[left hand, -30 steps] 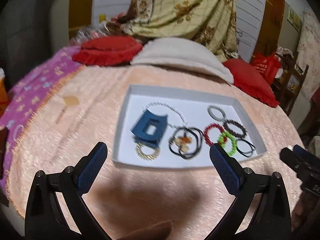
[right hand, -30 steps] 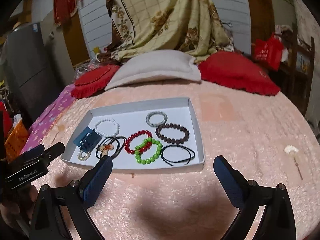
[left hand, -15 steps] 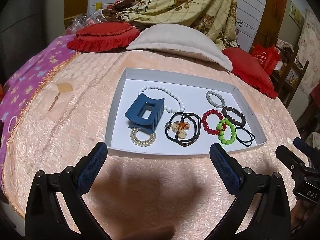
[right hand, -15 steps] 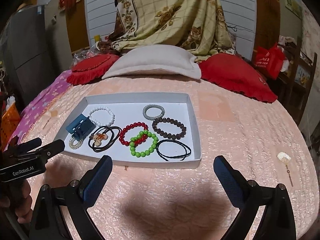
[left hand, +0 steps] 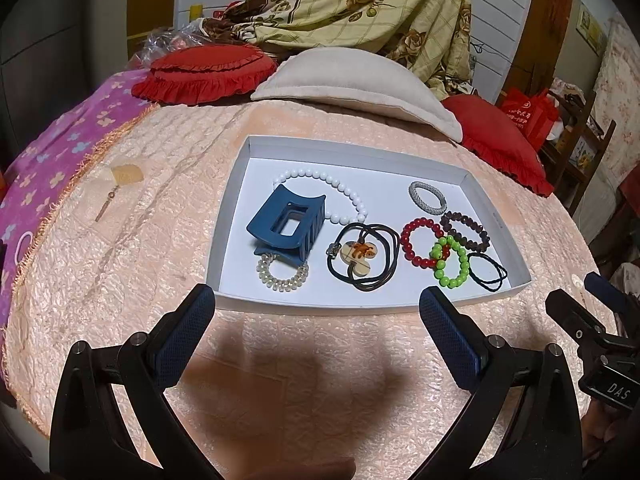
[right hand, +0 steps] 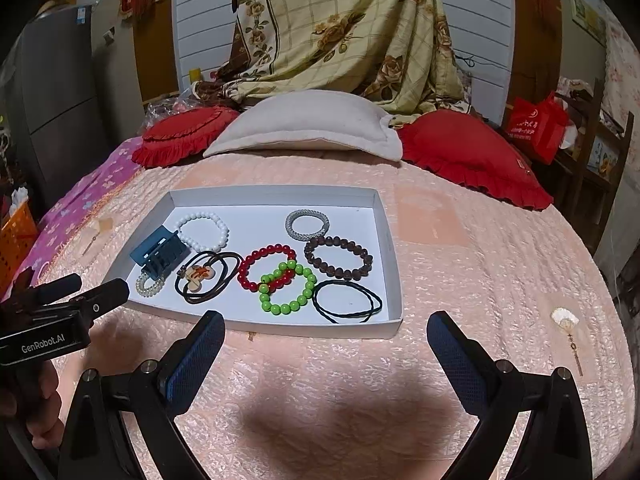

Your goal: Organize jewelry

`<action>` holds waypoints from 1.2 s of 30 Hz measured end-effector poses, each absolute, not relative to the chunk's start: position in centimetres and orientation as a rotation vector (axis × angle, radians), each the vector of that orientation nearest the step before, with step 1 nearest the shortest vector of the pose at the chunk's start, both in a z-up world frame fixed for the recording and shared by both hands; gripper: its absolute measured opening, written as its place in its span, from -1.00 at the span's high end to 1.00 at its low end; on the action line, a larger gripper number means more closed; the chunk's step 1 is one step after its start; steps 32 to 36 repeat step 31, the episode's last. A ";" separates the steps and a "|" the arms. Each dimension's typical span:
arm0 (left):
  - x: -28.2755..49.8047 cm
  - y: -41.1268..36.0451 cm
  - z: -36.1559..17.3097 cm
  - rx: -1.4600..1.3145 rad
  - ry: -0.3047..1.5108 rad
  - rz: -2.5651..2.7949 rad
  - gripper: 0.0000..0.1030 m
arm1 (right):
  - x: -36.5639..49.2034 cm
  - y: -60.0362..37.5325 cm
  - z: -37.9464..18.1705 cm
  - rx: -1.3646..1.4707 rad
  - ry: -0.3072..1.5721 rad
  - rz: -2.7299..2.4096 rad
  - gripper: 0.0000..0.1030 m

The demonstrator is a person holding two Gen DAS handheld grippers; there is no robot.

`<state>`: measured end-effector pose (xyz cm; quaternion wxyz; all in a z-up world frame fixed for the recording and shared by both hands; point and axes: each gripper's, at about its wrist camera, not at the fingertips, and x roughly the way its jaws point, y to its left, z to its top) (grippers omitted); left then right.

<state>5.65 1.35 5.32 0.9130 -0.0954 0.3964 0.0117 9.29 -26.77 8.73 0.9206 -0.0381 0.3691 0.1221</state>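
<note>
The left gripper (left hand: 316, 320) and right gripper (right hand: 326, 344) hover over the bed (right hand: 480, 264), fingers spread wide and empty; the white tray (right hand: 390, 248) of jewelry lies at twelve o'clock, hair clip (left hand: 286, 226) at its nine o'clock end, green bracelet (right hand: 286, 288) overlapping the red bracelet (right hand: 256, 260).

In the right wrist view, at about 8 o'clock, the body of the left hand-held gripper (right hand: 76, 300) bears the white lettering "GenRobot.AI". In the left wrist view, at about 4 o'clock, the right hand-held gripper (left hand: 588, 304) carries a black tag reading "DAS". The red bag (right hand: 536, 128) at 2 o'clock shows pale print too small to read.
</note>
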 end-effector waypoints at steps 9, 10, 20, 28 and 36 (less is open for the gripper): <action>5.5 0.6 5.2 -0.163 0.813 0.026 -0.99 | 9.1 -26.4 8.6 -0.093 0.767 0.268 -0.95; 5.4 0.4 5.2 -0.159 0.812 0.024 -0.99 | 9.2 -26.3 8.6 -0.093 0.767 0.268 -0.95; 5.3 -0.4 5.0 -0.120 0.810 0.024 -0.99 | 9.1 -26.2 8.5 -0.093 0.773 0.276 -0.95; 5.1 -0.2 5.1 -0.128 0.794 0.049 -0.99 | 9.1 -25.9 8.3 -0.102 0.780 0.282 -0.95; 5.1 -0.1 5.1 -0.128 0.795 0.046 -0.99 | 9.0 -25.8 8.3 -0.101 0.780 0.283 -0.95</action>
